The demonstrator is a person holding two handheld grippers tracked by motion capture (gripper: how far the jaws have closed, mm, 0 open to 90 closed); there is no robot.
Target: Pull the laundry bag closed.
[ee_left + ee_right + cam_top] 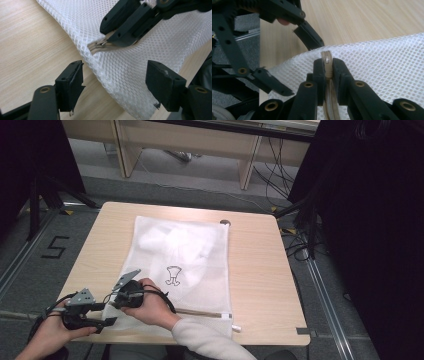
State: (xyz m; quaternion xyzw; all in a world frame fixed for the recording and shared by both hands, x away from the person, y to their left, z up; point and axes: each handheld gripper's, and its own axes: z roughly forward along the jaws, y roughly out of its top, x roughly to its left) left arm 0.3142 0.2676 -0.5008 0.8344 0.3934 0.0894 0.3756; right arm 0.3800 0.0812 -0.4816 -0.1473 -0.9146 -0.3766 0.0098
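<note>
**A soft mesh bag, taken by its zip**

We have a white mesh bag (185, 265) lying flat on the table (260, 270), with its near edge at the front of the table where our hands are. Something white is bunched inside at the far end, and a small black figure is printed on the top face.

Our right gripper (327, 66) is closed tight on the zip pull (326, 58) at the bag's near corner; the left gripper view shows the same grip, with the zip's end just parted. Our left gripper (117, 85) stands wide open, its jaws astride the mesh edge and holding nothing.

We judge the bag light and quite limp: it will fold, sag and drag rather than lift as one piece. The open weave looks grippy enough, but thin, so a pinch on a single layer may only tent it. The seam and the zip tape are the firmer places to hold. To run the zip, the left jaws should close on the corner edge just beside the pull, so the mesh stays taut. The mesh could snag on a jaw edge, and too hard a tug would bunch the bag.
</note>
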